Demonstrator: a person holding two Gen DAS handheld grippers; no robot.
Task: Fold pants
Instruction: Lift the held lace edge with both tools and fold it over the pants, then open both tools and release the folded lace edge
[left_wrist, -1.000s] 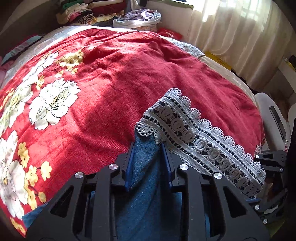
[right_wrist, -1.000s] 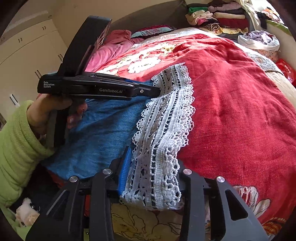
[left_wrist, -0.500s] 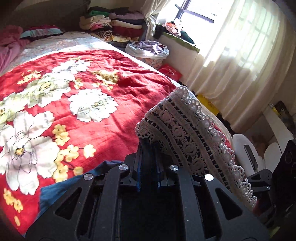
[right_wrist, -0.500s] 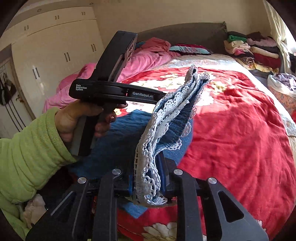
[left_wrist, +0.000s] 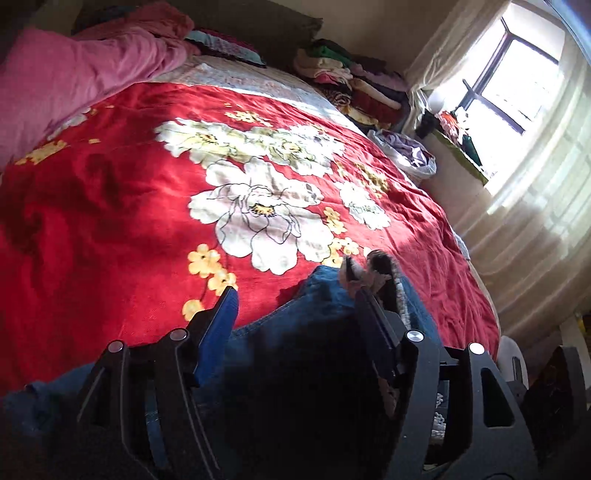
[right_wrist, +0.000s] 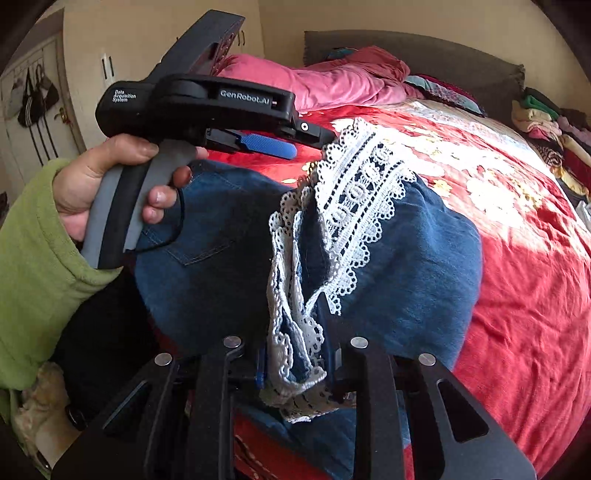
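Denim pants with scalloped lace hem pinched in right gripper; left gripper just opened wide.

The left gripper is a matte black pistol-shaped tool with a grey handle and a thin black cable looping under it. White lettering on its side reads "GenRobot.AI" and "Data Acquisition System". Its fingers carry ribbed blue pads, and a round silver screw sits near the tip. The right gripper has black angular linkage arms with cut-out windows and silver pivot screws. The hand comes out of a fleecy lime-green sleeve.
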